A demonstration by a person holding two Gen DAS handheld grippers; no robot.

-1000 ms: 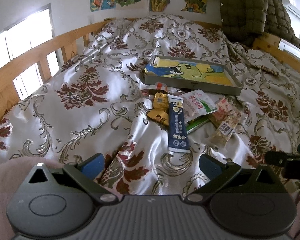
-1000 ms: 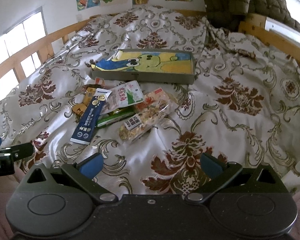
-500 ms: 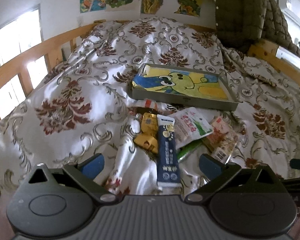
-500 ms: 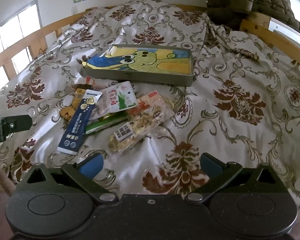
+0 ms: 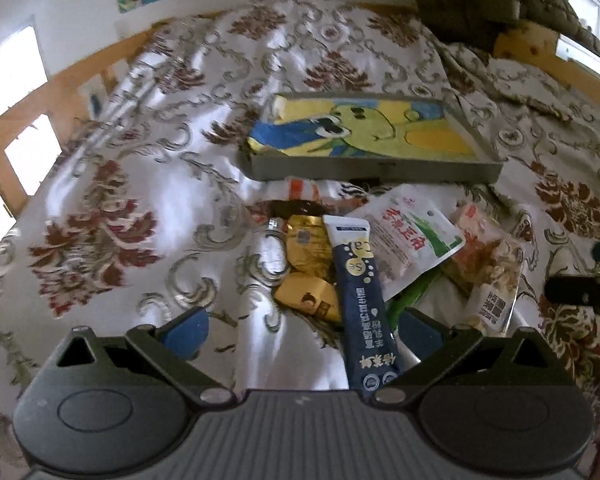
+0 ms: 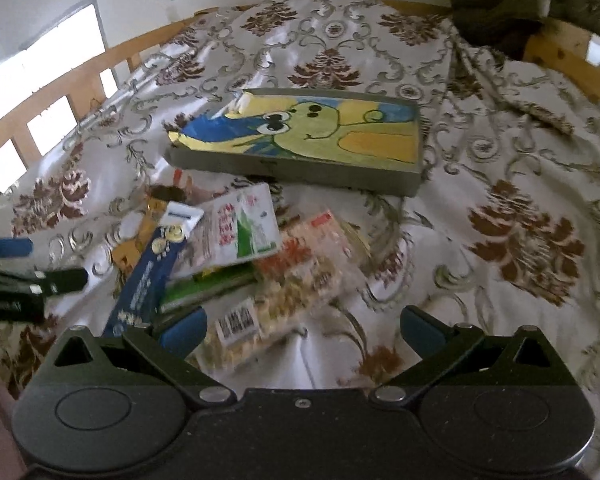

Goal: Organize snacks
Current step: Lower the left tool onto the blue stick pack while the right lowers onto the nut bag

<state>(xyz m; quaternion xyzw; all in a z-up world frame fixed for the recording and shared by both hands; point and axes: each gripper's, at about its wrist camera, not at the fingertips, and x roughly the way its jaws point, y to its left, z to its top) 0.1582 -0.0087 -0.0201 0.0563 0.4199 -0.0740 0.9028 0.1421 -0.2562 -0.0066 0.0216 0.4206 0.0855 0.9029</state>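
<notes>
Several snack packs are heaped on the bed (image 5: 148,184), just before the near wall of a grey tray (image 5: 372,168) lined with a cartoon picture. From left to right in the left wrist view are seen two gold packets (image 5: 306,248), a long navy stick pack (image 5: 360,300), a white pouch with red lettering (image 5: 408,240), a green pack (image 5: 410,300) partly buried beneath it, and a clear bag of mixed snacks (image 5: 488,268). The left gripper (image 5: 300,330) is held over the heap with fingers spread, nothing pinched. The right gripper (image 6: 302,330) is likewise spread wide and empty, its left finger (image 6: 184,330) over the clear bag's near end.
</notes>
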